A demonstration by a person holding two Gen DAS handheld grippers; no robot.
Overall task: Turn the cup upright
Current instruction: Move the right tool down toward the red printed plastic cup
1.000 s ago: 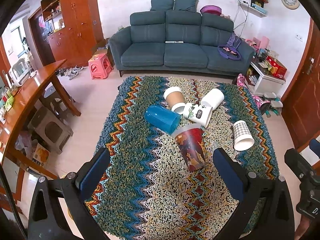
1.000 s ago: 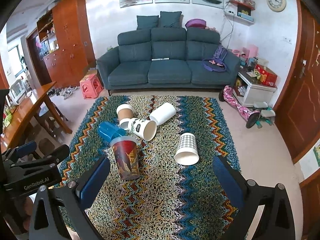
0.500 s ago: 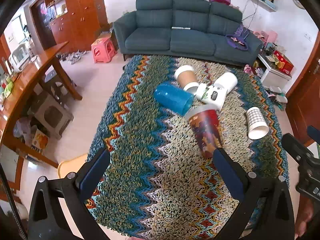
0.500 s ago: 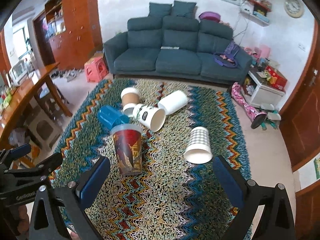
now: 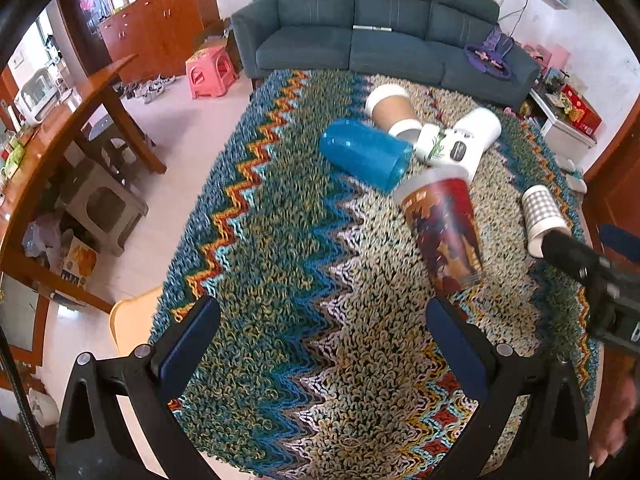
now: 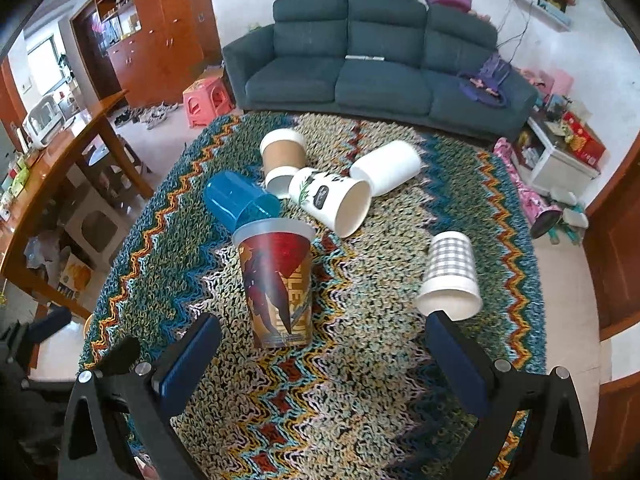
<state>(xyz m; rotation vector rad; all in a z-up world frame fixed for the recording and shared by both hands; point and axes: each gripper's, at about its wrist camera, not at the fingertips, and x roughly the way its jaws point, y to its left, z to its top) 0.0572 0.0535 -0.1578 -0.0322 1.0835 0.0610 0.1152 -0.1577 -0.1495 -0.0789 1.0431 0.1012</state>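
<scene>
- My left gripper (image 5: pixel 322 354) hung over the zigzag rug (image 5: pixel 280 264), its blue-padded fingers (image 5: pixel 188 344) spread wide with nothing between them.
- My right gripper (image 6: pixel 322 354) was spread just as wide and also held nothing; its fingers (image 6: pixel 456 364) framed the near part of the rug (image 6: pixel 360 400).
- The red printed cup (image 6: pixel 276 280) stood upright on the rug, rim up, at about 11 o'clock from my right gripper and not touching either finger.
- Seen from my left wrist, that same cup (image 5: pixel 444 232) sat at about 1 o'clock, just beyond my right-hand finger (image 5: pixel 456 344).
- A blue cup (image 6: pixel 240 200) lay on its side just behind the red one, at 11 o'clock, its mouth close to the red cup's rim; I could not tell whether they touched.
- A white cup with a leaf print (image 6: pixel 332 200) lay on its side at 12 o'clock, its open mouth facing me.
- A brown-sleeved cup (image 6: pixel 282 156) and a plain white cup (image 6: pixel 388 166) lay tipped over farther back, close against the leaf-print one.
- A checked cup (image 6: pixel 450 276) lay on its side at 1 o'clock, well apart from the cluster, its mouth just beyond my right gripper's right finger.
- In the left wrist view my right gripper (image 5: pixel 600 280) showed at 3 o'clock, partly covering the checked cup (image 5: pixel 544 212).
- A dark sofa (image 6: pixel 376 68) stood past the rug's far edge.
</scene>
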